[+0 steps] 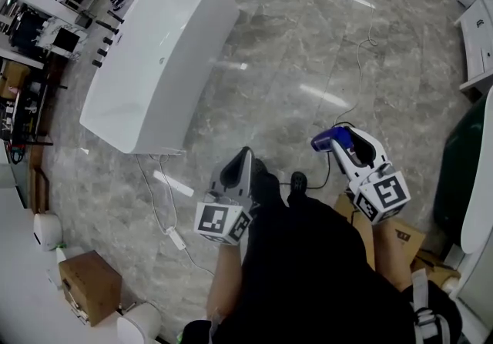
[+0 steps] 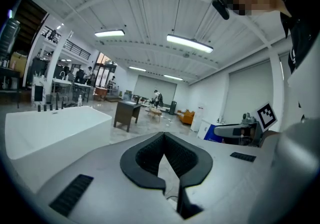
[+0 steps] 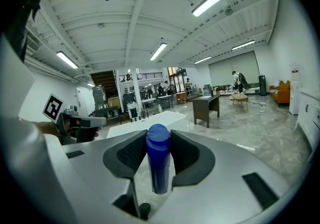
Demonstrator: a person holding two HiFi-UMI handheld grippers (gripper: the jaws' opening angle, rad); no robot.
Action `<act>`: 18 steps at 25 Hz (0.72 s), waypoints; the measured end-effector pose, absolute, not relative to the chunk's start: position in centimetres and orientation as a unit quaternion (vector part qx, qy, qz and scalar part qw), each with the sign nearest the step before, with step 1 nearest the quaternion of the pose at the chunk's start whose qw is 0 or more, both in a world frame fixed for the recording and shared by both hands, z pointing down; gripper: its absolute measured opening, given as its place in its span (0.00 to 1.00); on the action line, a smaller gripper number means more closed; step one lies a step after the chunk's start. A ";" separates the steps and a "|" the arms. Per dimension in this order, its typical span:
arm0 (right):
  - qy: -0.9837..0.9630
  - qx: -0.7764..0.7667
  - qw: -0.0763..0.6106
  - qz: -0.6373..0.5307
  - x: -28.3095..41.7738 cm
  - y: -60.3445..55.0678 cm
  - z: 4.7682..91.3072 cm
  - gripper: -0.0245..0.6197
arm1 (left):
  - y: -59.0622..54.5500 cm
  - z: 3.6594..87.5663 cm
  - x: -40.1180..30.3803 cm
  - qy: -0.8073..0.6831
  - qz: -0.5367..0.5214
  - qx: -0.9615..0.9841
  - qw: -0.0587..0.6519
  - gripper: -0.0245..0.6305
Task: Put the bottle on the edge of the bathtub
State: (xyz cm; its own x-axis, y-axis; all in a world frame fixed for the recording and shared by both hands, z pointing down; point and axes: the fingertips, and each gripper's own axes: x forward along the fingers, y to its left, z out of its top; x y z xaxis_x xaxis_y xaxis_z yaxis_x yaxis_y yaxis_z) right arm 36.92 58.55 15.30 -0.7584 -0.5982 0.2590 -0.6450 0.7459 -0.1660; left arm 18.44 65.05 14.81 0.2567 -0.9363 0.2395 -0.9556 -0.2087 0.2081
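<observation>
- The white freestanding bathtub (image 1: 154, 58) stands on the far left of the floor. A row of black tap fittings (image 1: 104, 46) lines its far-left rim.
- The blue plastic bottle (image 3: 158, 160) is clamped between the right gripper's (image 3: 159, 143) black pads, rounded end outward, well apart from the tub.
- The left gripper's (image 2: 164, 140) jaws meet at the tips with nothing between them.
- A closed brown cardboard box (image 1: 91, 285) sits near left, and a flatter cardboard carton (image 1: 400, 238) near right.
- The floor is polished grey marbled stone (image 1: 308, 42), with a white cable (image 1: 173, 235) trailing from the tub.
- Across the open hall are a dark wooden table (image 3: 206, 106) and an orange sofa (image 2: 187, 116).
- Each gripper's cube (image 1: 223, 223) bears black-and-white square markers. The carton's print is too small to read.
</observation>
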 end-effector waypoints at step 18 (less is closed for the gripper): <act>-0.902 0.394 0.123 0.126 35.5 42.9 16.1 0.26 | 46.6 17.5 14.7 -0.561 0.006 0.807 0.186 0.06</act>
